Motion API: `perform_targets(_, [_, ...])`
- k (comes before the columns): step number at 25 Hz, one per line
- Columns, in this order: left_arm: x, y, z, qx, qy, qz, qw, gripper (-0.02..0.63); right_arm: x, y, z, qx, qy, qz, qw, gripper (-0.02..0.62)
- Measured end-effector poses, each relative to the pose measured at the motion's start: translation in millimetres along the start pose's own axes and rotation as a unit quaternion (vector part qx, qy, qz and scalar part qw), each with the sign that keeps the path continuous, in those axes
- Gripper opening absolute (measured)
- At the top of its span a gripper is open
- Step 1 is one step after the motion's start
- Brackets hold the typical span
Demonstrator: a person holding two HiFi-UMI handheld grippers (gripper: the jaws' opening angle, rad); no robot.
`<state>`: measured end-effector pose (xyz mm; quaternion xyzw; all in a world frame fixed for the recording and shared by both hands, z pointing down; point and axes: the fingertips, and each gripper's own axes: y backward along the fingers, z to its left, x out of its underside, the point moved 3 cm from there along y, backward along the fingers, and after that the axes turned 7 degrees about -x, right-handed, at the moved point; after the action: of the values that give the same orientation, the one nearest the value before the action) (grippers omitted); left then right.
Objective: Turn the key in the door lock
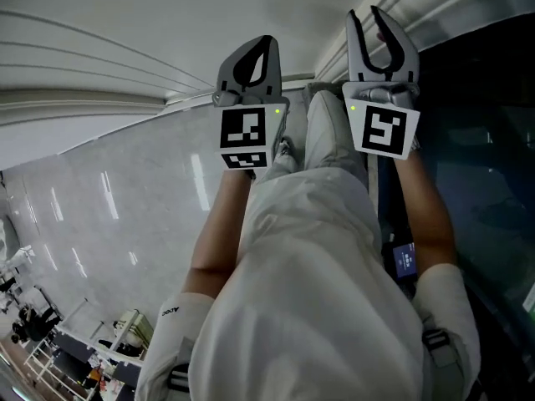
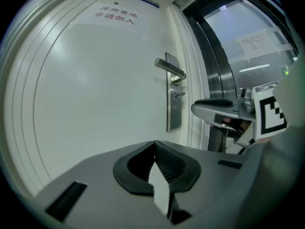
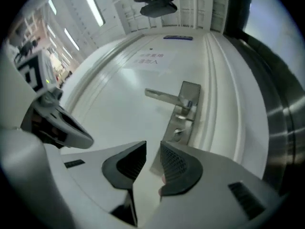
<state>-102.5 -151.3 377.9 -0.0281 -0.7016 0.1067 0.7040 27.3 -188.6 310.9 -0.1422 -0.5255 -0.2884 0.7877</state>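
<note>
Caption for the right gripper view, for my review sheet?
Right claw, jaws apart and empty, aimed at the white door's lever handle and lock.

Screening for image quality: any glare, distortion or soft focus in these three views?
Head view: light streaks glare off the glossy grey surface, otherwise sharp. Left gripper view: fisheye bows the white door; lever handle sharp. Right gripper view: same bowing, tilted, dark corners.

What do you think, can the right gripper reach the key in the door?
Probably yes: the right gripper, jaws apart and empty, faces the key, with nothing in between.
</note>
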Motion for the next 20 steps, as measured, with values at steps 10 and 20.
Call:
perform_targets(10, [60, 41, -43, 0.055, -0.027, 0.031, 0.9976, 0.008, 65, 78, 73, -0.186, -0.245, 0.045, 0.950, 0.005])
perform_targets(20, [112, 72, -72, 0.107, -0.042, 0.078, 0.9903, 0.008, 98, 128, 91, -0.241, -0.274, 0.092, 0.926, 0.003])
